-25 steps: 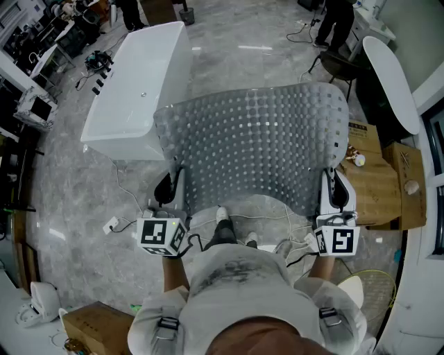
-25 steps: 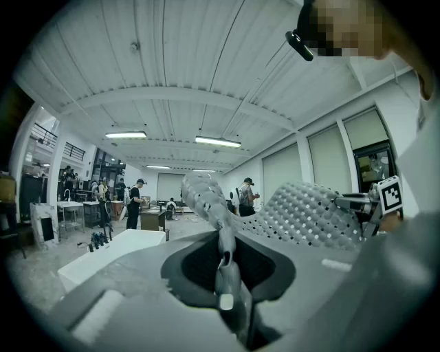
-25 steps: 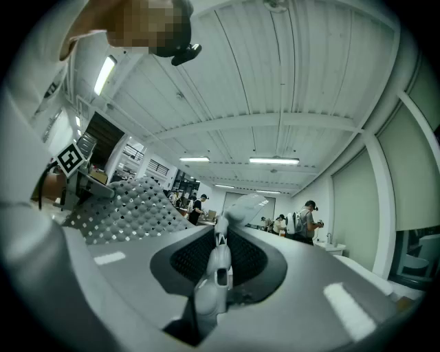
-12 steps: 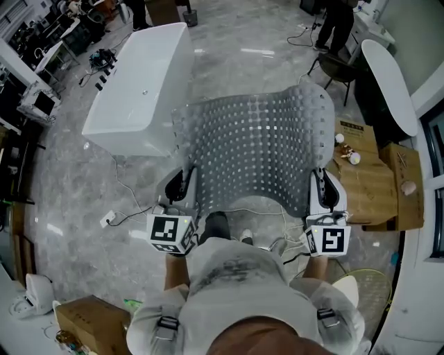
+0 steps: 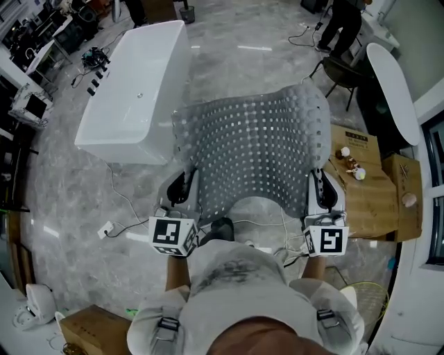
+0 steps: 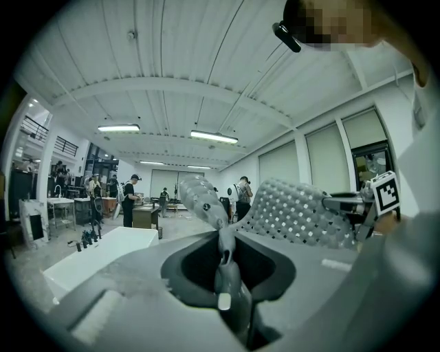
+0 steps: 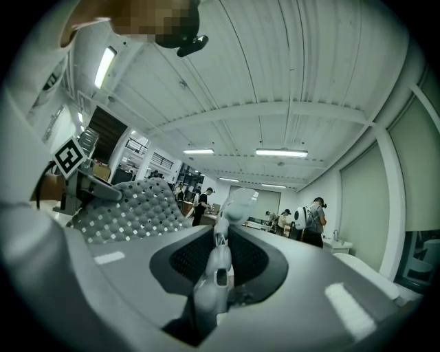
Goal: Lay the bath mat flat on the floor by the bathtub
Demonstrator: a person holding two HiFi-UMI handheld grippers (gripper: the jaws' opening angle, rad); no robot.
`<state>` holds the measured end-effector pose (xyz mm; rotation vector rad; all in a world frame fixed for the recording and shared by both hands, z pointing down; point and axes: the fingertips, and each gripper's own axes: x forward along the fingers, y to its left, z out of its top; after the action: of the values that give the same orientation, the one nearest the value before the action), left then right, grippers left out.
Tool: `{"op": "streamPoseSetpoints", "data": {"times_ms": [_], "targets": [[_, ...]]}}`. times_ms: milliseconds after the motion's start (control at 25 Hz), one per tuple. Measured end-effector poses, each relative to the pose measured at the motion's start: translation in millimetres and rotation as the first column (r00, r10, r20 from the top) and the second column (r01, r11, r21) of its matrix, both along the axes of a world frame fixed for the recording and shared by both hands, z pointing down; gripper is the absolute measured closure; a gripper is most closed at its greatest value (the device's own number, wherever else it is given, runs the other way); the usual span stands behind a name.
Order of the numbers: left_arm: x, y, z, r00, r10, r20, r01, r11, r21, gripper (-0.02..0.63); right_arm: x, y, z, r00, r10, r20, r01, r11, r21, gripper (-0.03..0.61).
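Observation:
The grey perforated bath mat (image 5: pixel 253 142) hangs spread in the air in front of me, its far edge bowed upward. My left gripper (image 5: pixel 184 186) is shut on the mat's near left corner, and my right gripper (image 5: pixel 320 186) is shut on the near right corner. The white bathtub (image 5: pixel 132 90) stands on the marble floor at the upper left, just beyond the mat's left edge. In the left gripper view the jaws pinch a fold of the mat (image 6: pixel 295 213). The right gripper view shows the same pinch, with the mat (image 7: pixel 130 206) stretching away to the left.
Cardboard boxes (image 5: pixel 371 184) with small objects on top sit at the right, behind them a white oval table (image 5: pixel 392 83) and a dark chair (image 5: pixel 340 66). A person (image 5: pixel 343 21) stands at the top. Cables and a power strip (image 5: pixel 105 229) lie left of my feet.
Both grippers have drawn closer together with the mat, which now looks narrower and more bowed. The bathtub has shifted slightly left in the head view.

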<state>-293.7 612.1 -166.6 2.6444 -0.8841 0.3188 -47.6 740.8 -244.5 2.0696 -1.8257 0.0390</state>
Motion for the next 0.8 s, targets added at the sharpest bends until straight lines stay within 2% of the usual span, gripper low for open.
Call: {"op": "streamPoseSetpoints", "data": {"times_ms": [400,560,800], "targets": [[6,-150,50,0.997,0.072,-0.021,-0.073,0.997,-0.037,0.563,-4,-136,42,0.997,0.069,-0.022,-0.070,0.997,-0.033,0.515],[22,-183,61,0.995,0.098,-0.030,-0.099,0.994,-0.052,0.563,9,-165,49,0.995,0.092,-0.038,-0.094,0.994,-0.049,0.515],[70,-209,71,0.993,0.110,-0.030,-0.112,0.992,-0.058,0.563,55,-194,62,0.995,0.096,-0.037,-0.098,0.993,-0.068,0.515]]}}
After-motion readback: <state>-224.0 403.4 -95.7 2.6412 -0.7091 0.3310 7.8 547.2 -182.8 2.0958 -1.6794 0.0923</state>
